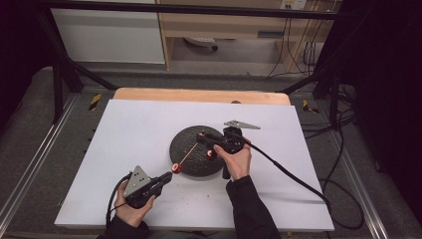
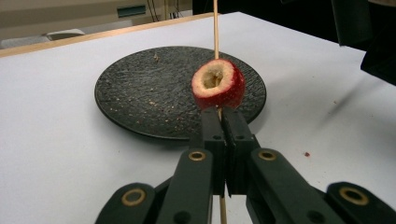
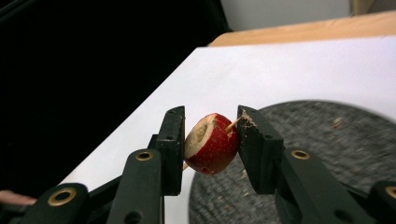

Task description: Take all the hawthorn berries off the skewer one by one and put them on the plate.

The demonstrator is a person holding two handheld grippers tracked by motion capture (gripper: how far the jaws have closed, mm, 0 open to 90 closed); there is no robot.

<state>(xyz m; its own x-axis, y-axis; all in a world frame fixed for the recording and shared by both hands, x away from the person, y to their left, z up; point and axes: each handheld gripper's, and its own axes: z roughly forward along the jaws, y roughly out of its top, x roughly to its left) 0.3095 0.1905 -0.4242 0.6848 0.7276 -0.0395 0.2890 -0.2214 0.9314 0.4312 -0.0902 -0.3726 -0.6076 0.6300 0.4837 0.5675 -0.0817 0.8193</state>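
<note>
1. The left tool (image 2: pixel 223 122) is pinching a thin wooden skewer (image 2: pixel 215 28) between its jaws, which are fully closed on the stick.
2. A round red fruit piece (image 2: pixel 218 85) with a pale hollowed top is sitting on this skewer, just above the jaws.
3. The right tool (image 3: pixel 210 140) is clamping a second red fruit piece (image 3: pixel 210 144), smooth-skinned, with the skewer passing through it.
4. Both are hanging over a round dark plate (image 1: pixel 191 159) with rough texture, lying on the white surface (image 1: pixel 134 129).

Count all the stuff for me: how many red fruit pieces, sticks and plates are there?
Red fruit pieces: 2, one by the left gripper, one in the right gripper
Wooden stick: 1
Black plate: 1
Total: 4
</note>
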